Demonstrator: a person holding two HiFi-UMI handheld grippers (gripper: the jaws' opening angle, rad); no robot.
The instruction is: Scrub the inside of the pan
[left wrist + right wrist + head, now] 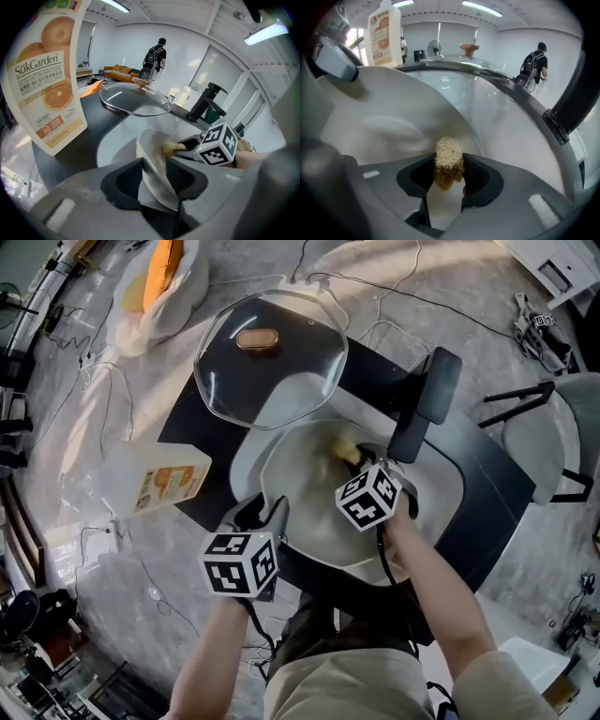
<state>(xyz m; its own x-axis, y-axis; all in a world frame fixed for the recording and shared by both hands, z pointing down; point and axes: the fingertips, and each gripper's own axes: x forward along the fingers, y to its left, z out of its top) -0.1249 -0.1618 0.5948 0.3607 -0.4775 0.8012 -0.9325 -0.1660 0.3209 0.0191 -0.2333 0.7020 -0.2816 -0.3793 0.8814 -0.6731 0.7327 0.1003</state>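
Note:
A cream-white pan sits tilted in the sink. My left gripper is at the pan's near-left rim, with its jaws closed on the pan wall, one pad inside and one outside. My right gripper reaches into the pan from the near right and is shut on a tan fibrous scrubber. In the right gripper view the scrubber sticks out between the pads of the right gripper and rests against the pan's inner wall. The left gripper view shows the same scrubber inside the pan, beyond my left gripper.
A glass lid with a brown knob lies over the sink's far edge. A black faucet stands at the right. An orange-labelled detergent bottle stands on the counter at the left. Cables run over the floor, and a person stands far back.

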